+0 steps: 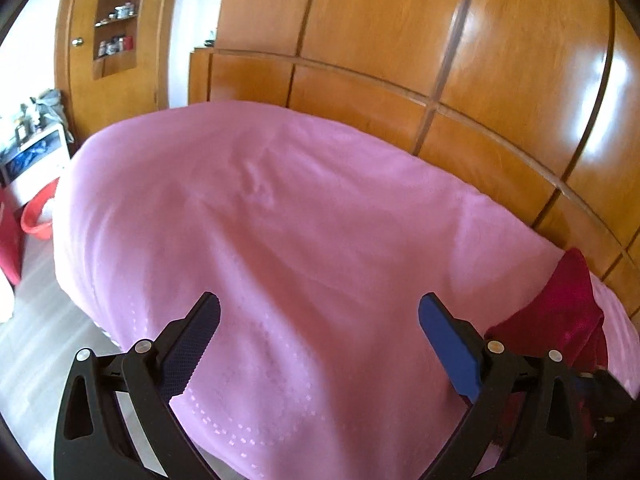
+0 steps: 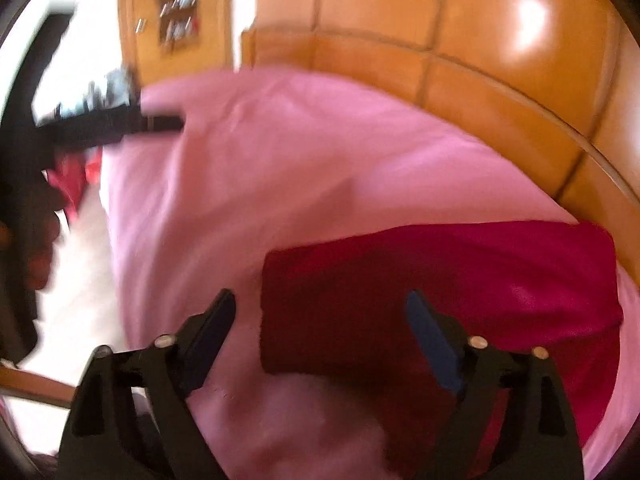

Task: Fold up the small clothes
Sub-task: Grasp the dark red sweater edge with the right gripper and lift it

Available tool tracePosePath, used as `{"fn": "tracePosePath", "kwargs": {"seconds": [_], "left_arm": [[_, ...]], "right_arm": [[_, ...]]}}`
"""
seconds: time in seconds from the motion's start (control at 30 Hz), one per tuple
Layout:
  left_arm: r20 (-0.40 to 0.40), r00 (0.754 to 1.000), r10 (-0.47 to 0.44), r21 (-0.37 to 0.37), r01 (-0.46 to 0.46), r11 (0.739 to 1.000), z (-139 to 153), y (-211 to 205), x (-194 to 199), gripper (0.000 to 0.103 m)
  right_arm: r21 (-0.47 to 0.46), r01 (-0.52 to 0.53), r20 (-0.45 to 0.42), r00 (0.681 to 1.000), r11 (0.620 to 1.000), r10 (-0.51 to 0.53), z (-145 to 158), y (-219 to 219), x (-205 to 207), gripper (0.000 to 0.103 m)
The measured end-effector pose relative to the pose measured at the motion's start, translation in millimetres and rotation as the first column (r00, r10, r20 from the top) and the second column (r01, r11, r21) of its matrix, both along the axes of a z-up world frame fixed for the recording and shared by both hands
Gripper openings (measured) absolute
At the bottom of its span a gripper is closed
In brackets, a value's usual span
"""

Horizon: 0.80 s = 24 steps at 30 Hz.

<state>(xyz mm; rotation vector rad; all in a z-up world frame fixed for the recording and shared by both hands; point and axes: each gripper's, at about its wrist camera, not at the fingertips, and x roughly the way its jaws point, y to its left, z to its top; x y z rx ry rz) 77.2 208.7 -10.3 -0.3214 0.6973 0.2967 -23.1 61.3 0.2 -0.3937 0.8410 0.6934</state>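
1. The dark red garment (image 2: pixel 460 280) lies folded on the pink bedcover (image 2: pixel 260 184), near the edge along the wooden headboard (image 2: pixel 500 112).
2. The right gripper (image 2: pixel 320 320) hangs over the garment's near corner with its jaws apart; they pinch nothing.
3. The left gripper (image 1: pixel 320 320) is spread wide over bare bedcover, and the garment (image 1: pixel 560 304) lies beside its right finger (image 1: pixel 448 344).

Glossy wood wardrobe (image 1: pixel 500 40) (pink cloth bedspread (image 1: pixel 280 220)).
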Motion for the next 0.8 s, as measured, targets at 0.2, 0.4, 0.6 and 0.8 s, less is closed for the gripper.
{"fn": "tracePosePath", "kwargs": {"seconds": [0.2, 0.4, 0.6, 0.8], "left_arm": [[0.025, 0.995, -0.096, 0.103, 0.093, 0.990, 3.2, -25.0, 2.1, 0.095], [-0.008, 0.986, -0.169, 0.103, 0.168, 0.980, -9.2, -42.1, 5.6, 0.089], [-0.040, 0.973, -0.227, 0.102, 0.230, 0.968, -18.0, -60.3, 8.5, 0.085], [-0.060, 0.947, -0.314, 0.016, 0.316, 0.949, -24.6, -79.1, 14.5, 0.078]], "right_arm": [[0.036, 0.045, 0.007, 0.999, 0.998, -0.045, 13.2, -24.1, 9.6, 0.002], [0.233, 0.334, 0.096, 0.927, 0.913, -0.363, 99.4, -172.0, 23.6, 0.002], [0.171, 0.718, 0.195, 0.647, 0.675, -0.737, 130.3, -353.5, 42.6, 0.002], [0.041, 0.942, 0.307, 0.306, 0.334, -0.901, 118.9, -497.2, 59.2, 0.002]]}}
